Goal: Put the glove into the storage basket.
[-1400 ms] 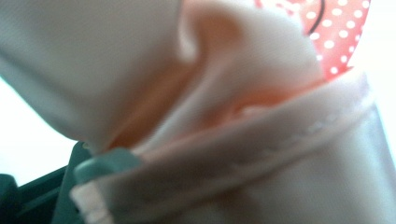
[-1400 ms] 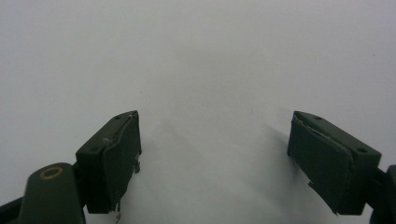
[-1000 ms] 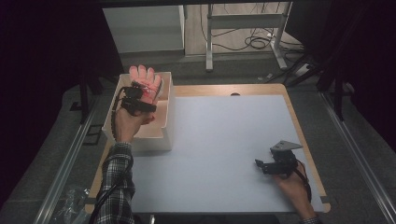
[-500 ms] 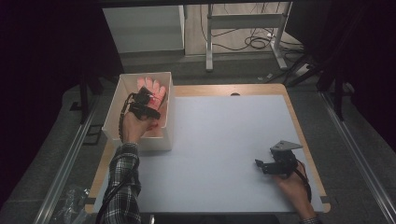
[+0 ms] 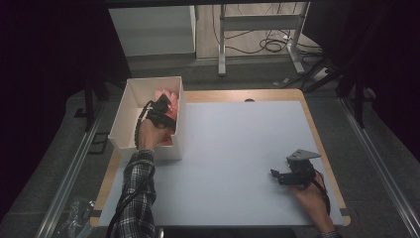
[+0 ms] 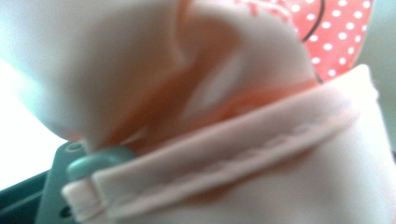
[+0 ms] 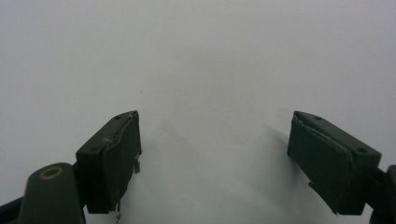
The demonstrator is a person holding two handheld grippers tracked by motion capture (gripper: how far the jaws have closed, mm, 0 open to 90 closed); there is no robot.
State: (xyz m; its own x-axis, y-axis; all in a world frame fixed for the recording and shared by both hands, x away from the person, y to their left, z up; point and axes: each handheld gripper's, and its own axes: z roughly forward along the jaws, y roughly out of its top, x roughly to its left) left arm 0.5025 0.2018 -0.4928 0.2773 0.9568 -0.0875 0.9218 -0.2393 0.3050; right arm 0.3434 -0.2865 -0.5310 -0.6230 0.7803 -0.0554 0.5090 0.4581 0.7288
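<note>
**A:** What's in the box [image 5: 128,110]?

**B:** It's a white open-topped box at the left edge of the worktop [image 5: 237,148]. Inside lies a pink glove [image 5: 166,96], bunched toward the far end, against the right-hand wall. The left claw [image 5: 163,105] is down inside the box with it, the person's hand and plaid sleeve [image 5: 136,193] reaching in from below.

**A:** Is the left claw clamped on the glove?

**B:** Its jaws have just been opening. From the left gripper view, folds of pale pink cloth [image 6: 233,140] crowd right up to the camera, with a stitched hem running across and a red patch with white dots [image 6: 341,32] at the top right. The cloth lies between the jaws, but I cannot tell whether the pads press on it.

**A:** Which way does the glove point?

**B:** From the high view its long axis seems to run along the box, away from the person, fingers toward the far wall. It's crumpled, so I can't be surer than that.

**A:** And the other side?

**B:** The right claw [image 5: 275,174] rests low at the worktop's near right, well apart from the box. In the right gripper view its jaws stand wide apart, with bare white surface between them.
</note>
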